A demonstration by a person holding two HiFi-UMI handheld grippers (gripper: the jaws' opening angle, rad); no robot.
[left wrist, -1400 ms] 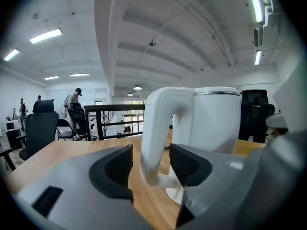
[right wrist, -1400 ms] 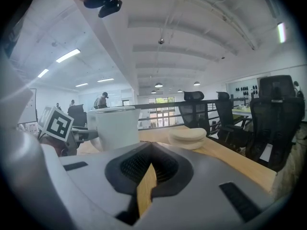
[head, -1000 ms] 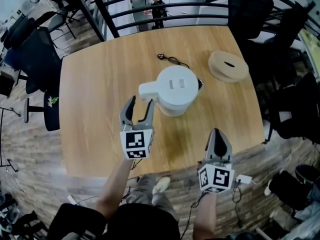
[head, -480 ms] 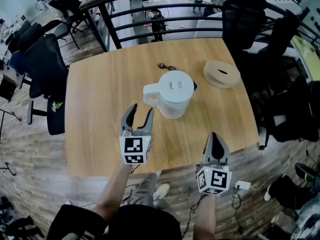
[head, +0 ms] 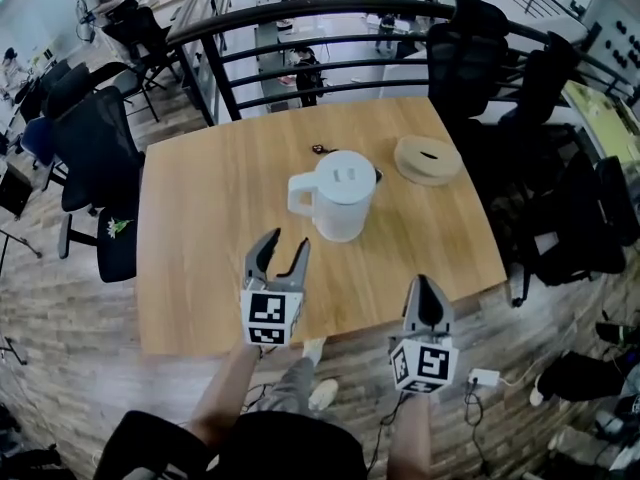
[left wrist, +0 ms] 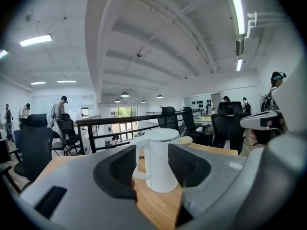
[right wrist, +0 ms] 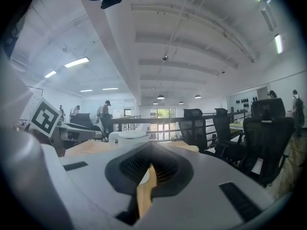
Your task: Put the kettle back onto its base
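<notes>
While the wooden table (head: 200,228) bears the white electric kettle (head: 340,193) at its middle, seemingly seated on its base already, your left gripper (head: 287,240) gapes empty, its jaws just narrowing slightly; your right gripper (head: 424,282) is closed on nothing.

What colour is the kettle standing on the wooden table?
The kettle is white; the head view shows it best.

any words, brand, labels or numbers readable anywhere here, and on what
None can be read.
The kettle: plain white, no brand or label visible.
The left gripper and the right gripper: only square black-and-white marker patterns, no letters or numbers.
</notes>
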